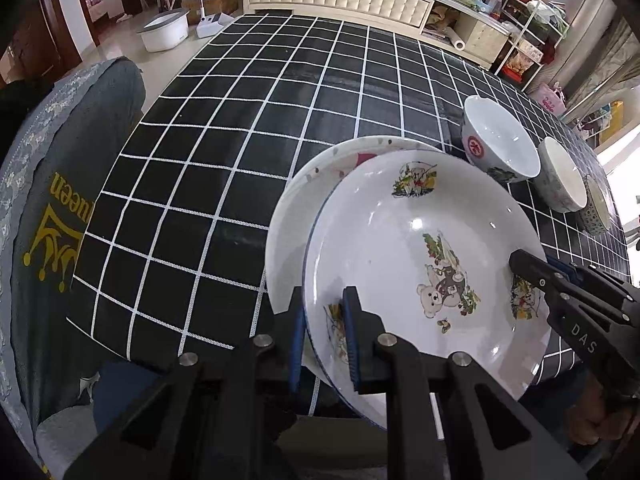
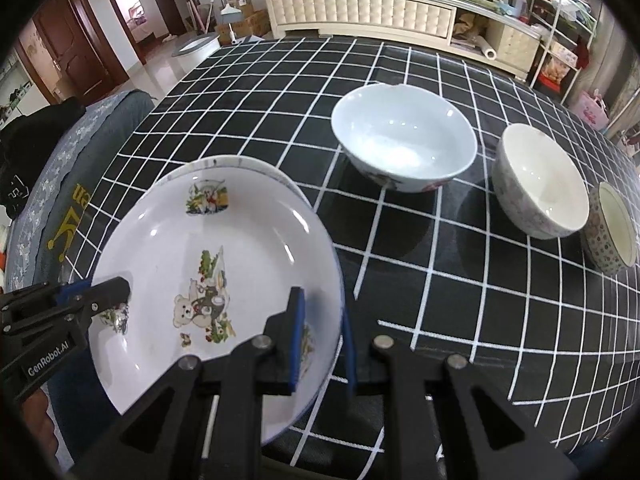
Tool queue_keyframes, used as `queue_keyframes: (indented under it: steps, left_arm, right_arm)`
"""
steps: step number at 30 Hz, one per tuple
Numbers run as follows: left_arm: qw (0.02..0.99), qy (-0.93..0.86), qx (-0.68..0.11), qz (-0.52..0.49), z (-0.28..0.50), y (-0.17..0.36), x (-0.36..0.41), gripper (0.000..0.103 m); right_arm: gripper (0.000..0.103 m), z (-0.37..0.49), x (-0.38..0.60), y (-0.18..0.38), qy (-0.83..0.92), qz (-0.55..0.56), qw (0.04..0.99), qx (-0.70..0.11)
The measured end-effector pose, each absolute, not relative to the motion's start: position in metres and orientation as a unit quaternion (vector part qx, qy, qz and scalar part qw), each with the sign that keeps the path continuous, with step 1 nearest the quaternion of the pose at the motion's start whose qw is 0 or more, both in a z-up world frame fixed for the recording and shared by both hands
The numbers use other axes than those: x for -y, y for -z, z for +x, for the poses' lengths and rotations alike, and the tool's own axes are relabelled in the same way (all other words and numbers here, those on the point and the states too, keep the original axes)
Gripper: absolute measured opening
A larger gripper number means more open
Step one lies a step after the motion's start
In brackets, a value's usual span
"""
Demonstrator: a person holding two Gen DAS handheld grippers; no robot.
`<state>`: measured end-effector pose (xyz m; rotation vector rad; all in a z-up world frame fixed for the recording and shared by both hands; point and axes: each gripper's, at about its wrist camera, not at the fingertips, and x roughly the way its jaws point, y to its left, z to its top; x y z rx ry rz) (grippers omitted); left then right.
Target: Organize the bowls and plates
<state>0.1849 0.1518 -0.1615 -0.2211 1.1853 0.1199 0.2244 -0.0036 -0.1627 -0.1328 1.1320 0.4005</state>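
Plate: white glazed ceramic deep plate with bear pictures [image 2: 212, 272], at near left of the black checked tablecloth [image 2: 440, 272], over a second white plate [image 1: 292, 208].
Left gripper [image 1: 324, 340]: pinching its near-left rim.
Right gripper [image 2: 322, 340]: pinching its right rim.
Handling: probably stiff, slippery, fragile; hold by the rim.
Bowls: three ceramic bowls [image 2: 404, 144], far right.

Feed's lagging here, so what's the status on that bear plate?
Left gripper and right gripper both clamped on bear plate rim. Plate above second plate. Three bowls right, clear.

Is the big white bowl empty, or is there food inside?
Empty. The big white bowl stands upright on the checked tablecloth, and the right wrist view shows only its clean, shiny white inside.
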Motion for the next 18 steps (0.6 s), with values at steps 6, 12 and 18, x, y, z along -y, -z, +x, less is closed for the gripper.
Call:
queue_keyframes:
  steps: [6,12,18]
  left_arm:
    - [0.820,-0.062,-0.561,-0.101,0.1855,0.1663,-0.1533,0.016]
    - [0.819,-0.064,-0.561,-0.103,0.1873,0.1684,-0.1560,0.015]
    - [0.819,-0.066,-0.560,-0.104,0.1909,0.1685,-0.1582,0.015]
  right_arm:
    - [0.021,0.2246,0.0010,0.1649,-0.189,-0.065,0.821,-0.535]
    - [0.021,0.2288,-0.0001,0.1679,-0.189,-0.064,0.818,-0.540]
    - [0.021,0.2337,-0.0047,0.1708,-0.180,-0.064,0.816,-0.545]
